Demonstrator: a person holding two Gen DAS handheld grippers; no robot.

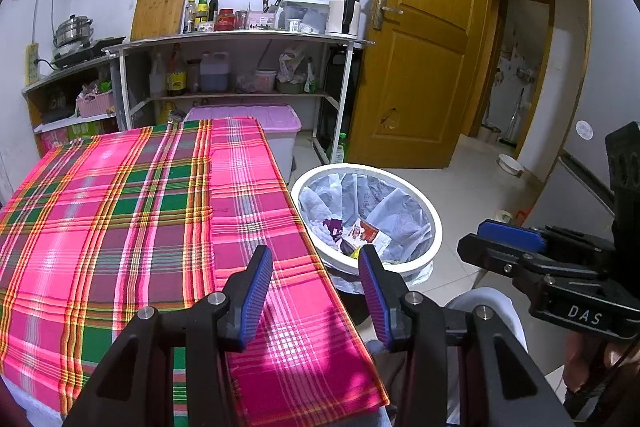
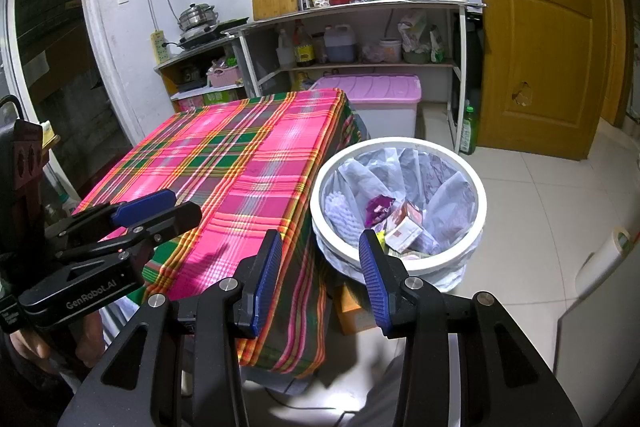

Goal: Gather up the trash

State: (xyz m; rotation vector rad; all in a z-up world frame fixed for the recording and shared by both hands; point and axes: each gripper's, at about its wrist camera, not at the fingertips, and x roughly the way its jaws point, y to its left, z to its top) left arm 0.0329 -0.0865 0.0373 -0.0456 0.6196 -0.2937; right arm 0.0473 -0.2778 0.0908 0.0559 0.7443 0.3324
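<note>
**A:** Start with your left wrist view. What are you holding?

**B:** Nothing. Your left gripper [image 1: 316, 291] has its jaws standing apart with only air between the blue pads, hovering over the near corner of the plaid tablecloth [image 1: 132, 211]. No trash shows on the cloth ahead of it.

**A:** And where does the trash lie from there?

**B:** Ahead and to the right of that gripper, down off the table edge, inside the white bin [image 1: 434, 227]. A purple wrapper [image 1: 334, 227] and a reddish packet [image 1: 366, 233] sit at the bottom of its liner. The bin mouth is round, so no long axis matters there.

**A:** Now the right wrist view.

**B:** Your right gripper [image 2: 320, 269] is also parted and empty. From it the bin [image 2: 480, 211] lies just ahead and slightly right, with the purple wrapper [image 2: 378, 209] and a small carton [image 2: 404, 233] below. Your left gripper [image 2: 158, 207] shows off to its left, over the cloth.

**A:** So which hand is nearer the bin?

**B:** The right one, I'd judge; it hangs almost over the rim. The collecting looks about finished, unless trash lies outside both views.
</note>
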